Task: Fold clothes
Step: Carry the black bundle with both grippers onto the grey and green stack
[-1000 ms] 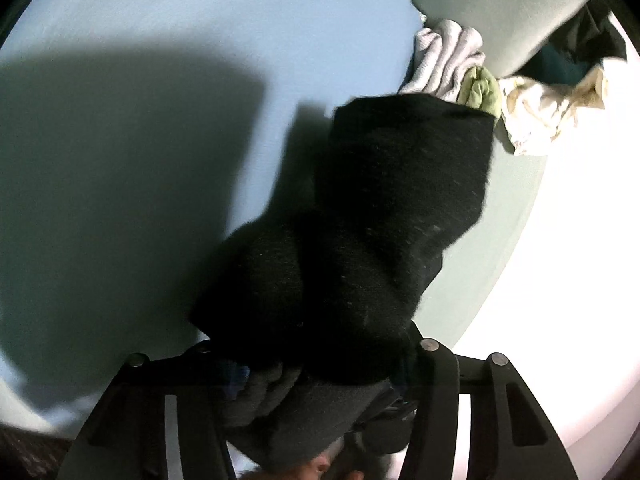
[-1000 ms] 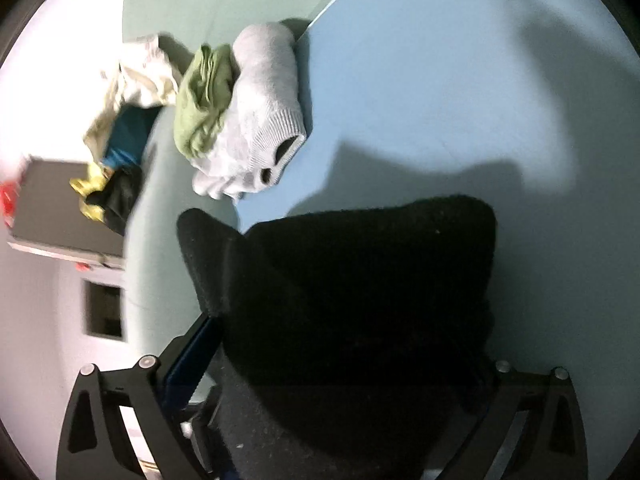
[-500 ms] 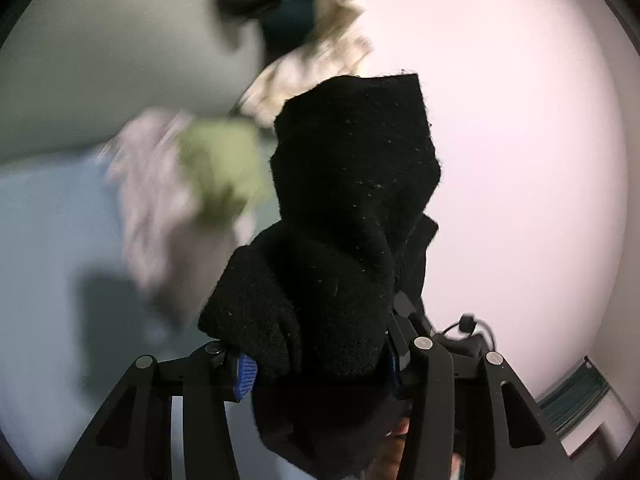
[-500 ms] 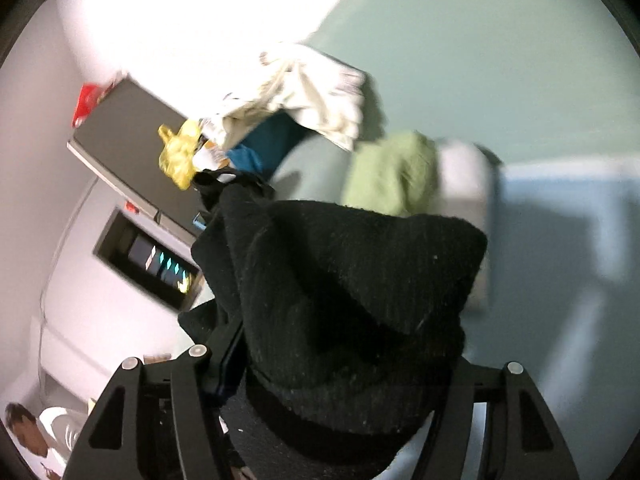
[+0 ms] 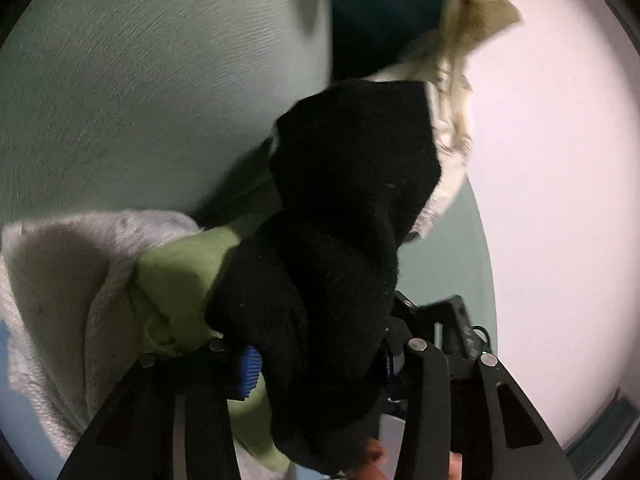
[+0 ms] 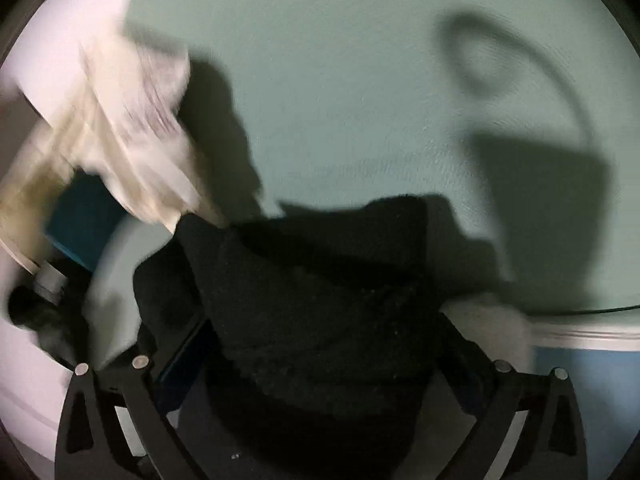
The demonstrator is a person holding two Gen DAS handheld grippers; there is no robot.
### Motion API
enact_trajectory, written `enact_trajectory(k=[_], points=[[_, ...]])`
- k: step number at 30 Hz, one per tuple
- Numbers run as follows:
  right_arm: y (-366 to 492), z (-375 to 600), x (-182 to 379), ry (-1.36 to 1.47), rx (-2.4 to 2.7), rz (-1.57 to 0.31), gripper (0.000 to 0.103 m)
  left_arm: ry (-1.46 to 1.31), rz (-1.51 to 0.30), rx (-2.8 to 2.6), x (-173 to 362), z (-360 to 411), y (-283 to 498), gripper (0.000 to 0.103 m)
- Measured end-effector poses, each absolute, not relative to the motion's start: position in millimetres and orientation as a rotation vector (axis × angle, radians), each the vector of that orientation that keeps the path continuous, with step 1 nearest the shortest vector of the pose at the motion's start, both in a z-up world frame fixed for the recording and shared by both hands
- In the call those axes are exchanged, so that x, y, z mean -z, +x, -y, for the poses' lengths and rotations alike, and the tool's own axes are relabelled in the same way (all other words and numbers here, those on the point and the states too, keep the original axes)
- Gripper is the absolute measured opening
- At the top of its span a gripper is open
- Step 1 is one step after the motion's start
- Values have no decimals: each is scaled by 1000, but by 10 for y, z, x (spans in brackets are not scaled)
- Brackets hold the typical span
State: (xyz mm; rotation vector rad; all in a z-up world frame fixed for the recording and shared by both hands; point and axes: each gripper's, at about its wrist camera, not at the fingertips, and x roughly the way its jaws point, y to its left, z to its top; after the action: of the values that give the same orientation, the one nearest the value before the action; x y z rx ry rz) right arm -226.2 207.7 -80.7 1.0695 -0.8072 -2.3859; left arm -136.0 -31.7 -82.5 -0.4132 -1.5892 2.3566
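**Folded black bundle carried toward the laundry pile**

On the left, the left hand-held gripper (image 5: pixel 316 364) grips the thick black fuzzy knit garment (image 5: pixel 340 240), a rolled bundle standing up between its blue pads; its jaws have just been closing a little further on the cloth. Beside the bundle lie a pale grey knit garment (image 5: pixel 60 280) and a light green folded cloth (image 5: pixel 180 280), with a cream rumpled cloth (image 5: pixel 452 132) and a dark teal fabric (image 5: pixel 380 8) beyond, on a pale green-grey surface (image 5: pixel 140 80).

On the right, the right hand-held gripper (image 6: pixel 320 364) stands with its jaws wide, having just opened further. The same black garment (image 6: pixel 320 312) fills the space between them, but I cannot tell whether the pads press on it.

Compared with 1 second earlier, the blue sheet that filled both views is nearly gone, and the grey and green pieces, then far off, now sit just beside the bundle. I judge the folding of this piece done, and the bundle is being brought to the stack of finished clothes for setting down.
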Motion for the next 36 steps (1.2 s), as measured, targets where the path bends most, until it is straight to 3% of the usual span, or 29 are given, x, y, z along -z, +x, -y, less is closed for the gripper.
enact_trajectory(k=[2,5,7,9,10,11,12,15,17,19,22,23,28,30,36], points=[[-2214,-2027,700,1098,2459,756,103,-412,1569,-2373,789,296,-1351,48],[-2111,-1884,270,1184,2668,448,103,-396,1561,-2383,745,288,-1318,55],[-1978,-1806,-103,1111,2827,176,102,-375,1563,-2396,712,295,-1289,64],[-1708,-1615,-471,870,2955,-219,101,-379,1528,-2405,658,290,-1293,70],[-1570,-1491,-583,750,2955,-401,95,-377,1523,-2407,643,292,-1283,72],[-1456,-1345,-658,674,2913,-549,68,-372,1527,-2407,635,300,-1267,73],[-1404,-1182,-677,678,2844,-637,32,-371,1539,-2404,627,316,-1246,74],[-1507,-795,-458,910,2666,-654,23,-385,1616,-2395,585,422,-1112,76],[-1703,-606,-244,997,2624,-618,22,-383,1620,-2516,458,564,-898,79],[-1970,-460,-115,1064,2622,-522,24,-331,1524,-2707,255,701,-687,79],[-2480,-458,97,1238,2607,-163,26,-236,1234,-2957,-33,786,-488,77],[-2567,-453,174,1268,2614,-132,26,-238,1212,-2970,-56,790,-498,77],[-2571,-300,252,1276,2620,-267,26,-425,1308,-2758,67,953,-577,19],[-2562,-358,221,1302,2593,-237,25,-440,1348,-2677,167,1002,-759,14],[-2540,-507,191,1320,2535,-143,24,-370,1329,-2732,24,813,-889,14]])
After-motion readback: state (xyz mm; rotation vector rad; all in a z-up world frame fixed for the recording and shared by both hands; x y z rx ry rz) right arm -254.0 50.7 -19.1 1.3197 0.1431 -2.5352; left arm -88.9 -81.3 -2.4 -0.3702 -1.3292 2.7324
